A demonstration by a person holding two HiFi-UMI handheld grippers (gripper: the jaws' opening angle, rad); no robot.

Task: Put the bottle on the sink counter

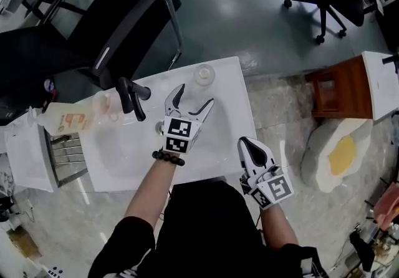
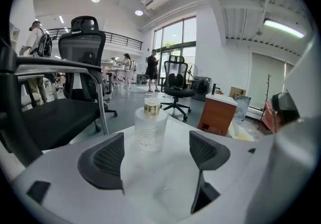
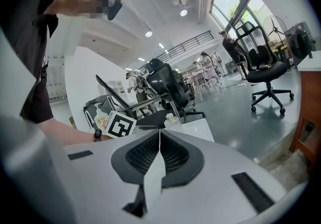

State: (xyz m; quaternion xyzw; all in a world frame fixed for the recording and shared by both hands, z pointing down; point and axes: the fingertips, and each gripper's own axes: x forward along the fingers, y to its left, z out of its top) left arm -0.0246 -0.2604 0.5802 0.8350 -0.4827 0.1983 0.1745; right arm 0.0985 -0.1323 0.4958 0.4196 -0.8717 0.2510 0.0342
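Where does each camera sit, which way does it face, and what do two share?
Head view: on the head, facing steeply down at the sink counter; both forearms, left tool, right tool show.
Left gripper view: on the left tool, facing along open jaws at the bottle; only jaws show.
Right gripper view: on the right tool, facing over shut jaws toward chairs; left forearm, torso show.
Shared: head and left gripper views both show the bottle on the sink counter.
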